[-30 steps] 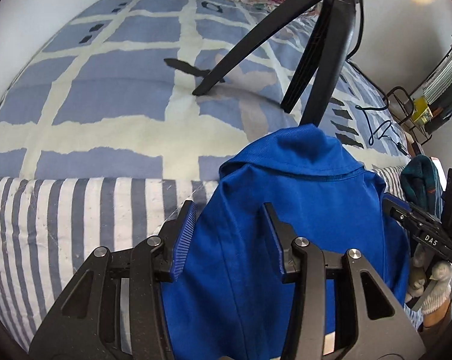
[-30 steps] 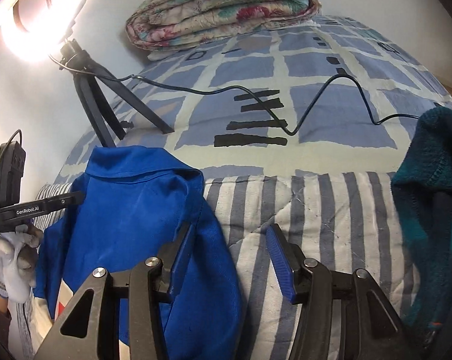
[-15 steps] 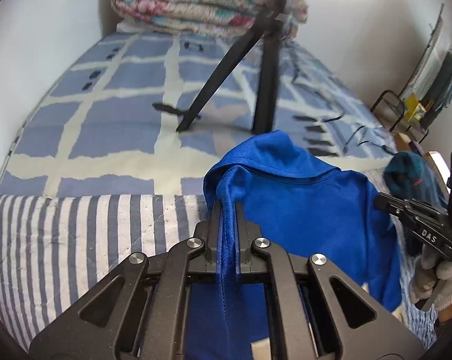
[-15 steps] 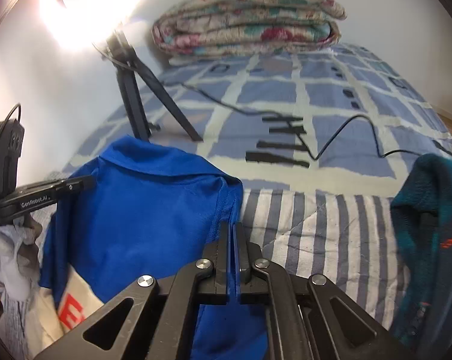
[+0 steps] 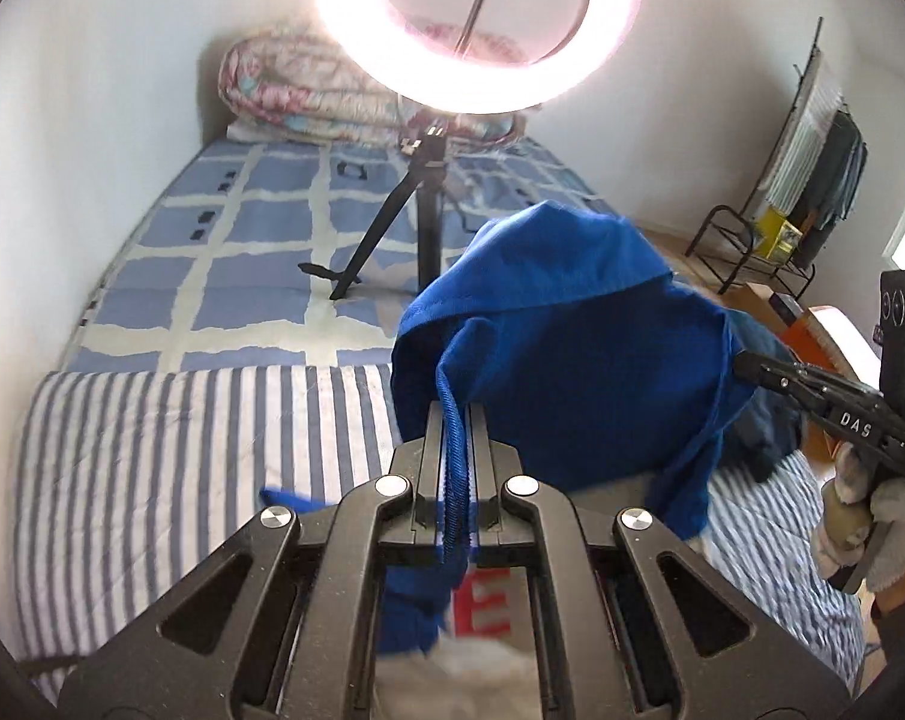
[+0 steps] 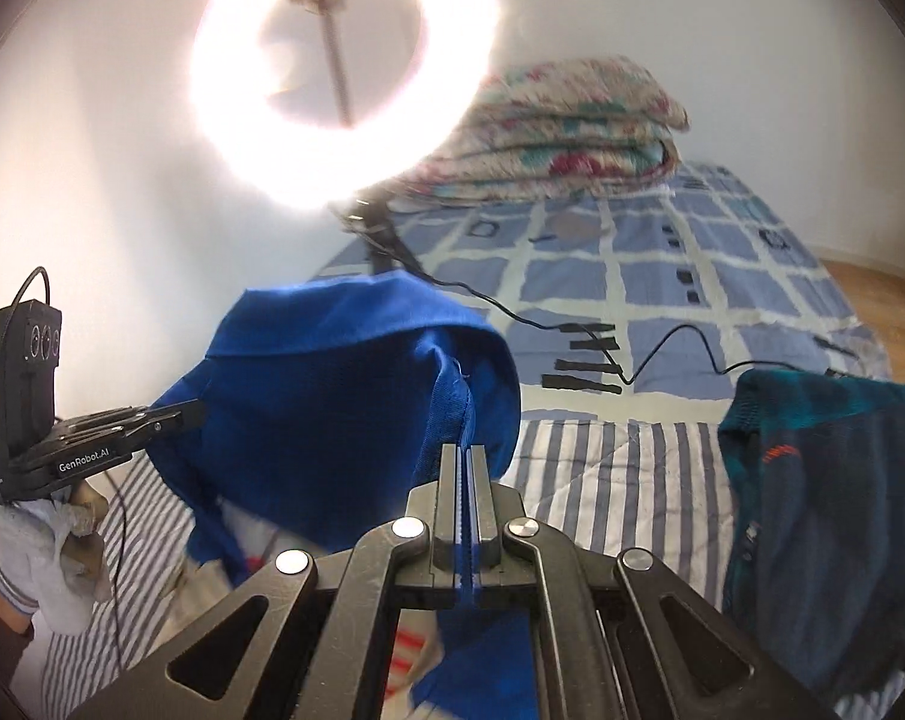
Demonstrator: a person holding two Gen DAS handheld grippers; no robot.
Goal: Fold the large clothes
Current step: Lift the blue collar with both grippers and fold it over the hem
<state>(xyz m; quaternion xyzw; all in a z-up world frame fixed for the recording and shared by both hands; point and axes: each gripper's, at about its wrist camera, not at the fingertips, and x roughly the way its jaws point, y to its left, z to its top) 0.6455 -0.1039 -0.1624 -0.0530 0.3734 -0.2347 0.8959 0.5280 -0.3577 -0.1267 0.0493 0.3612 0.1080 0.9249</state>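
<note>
Since the earlier frames both pairs of fingers have closed on the blue shirt [image 5: 572,360] and lifted it off the striped quilt [image 5: 182,450]; a second ago the jaws stood open around the fabric, which lay low on the bed.

In the left wrist view, the left gripper [image 5: 454,420] at the lower centre is clamped on a ribbed blue edge that runs down between its fingers [image 5: 433,438]. The shirt balloons up and to the right of them, filling the middle right of the frame. Below the fingers a white patch with a red letter shows — cut off by the gripper's frame. At the right edge the right gripper [image 5: 746,363] reaches in, held by a gloved hand [image 5: 872,516], its tips against the shirt's far side.

The right wrist view shows the mirror case: the right gripper [image 6: 463,462] pinches a thin blue seam at the lower centre, the shirt [image 6: 332,408] bulging to the upper left. The left gripper [image 6: 191,411] comes in from the left edge, its tips buried in cloth. Only this view shows the dark teal garment [image 6: 824,510] lying at the right — and a black cable [image 6: 662,354] snaking over the blue checked bedcover [image 6: 692,276].

Farther back, a tripod [image 5: 416,228] stands on the bedcover, clear only in the left view; the shirt hides its legs in the right one. A ring light [image 6: 338,72] glares at the top of both frames, washing out part of the folded floral quilt [image 6: 566,132] against the wall. A clothes rack [image 5: 812,180] at the upper right appears only in the left view.
</note>
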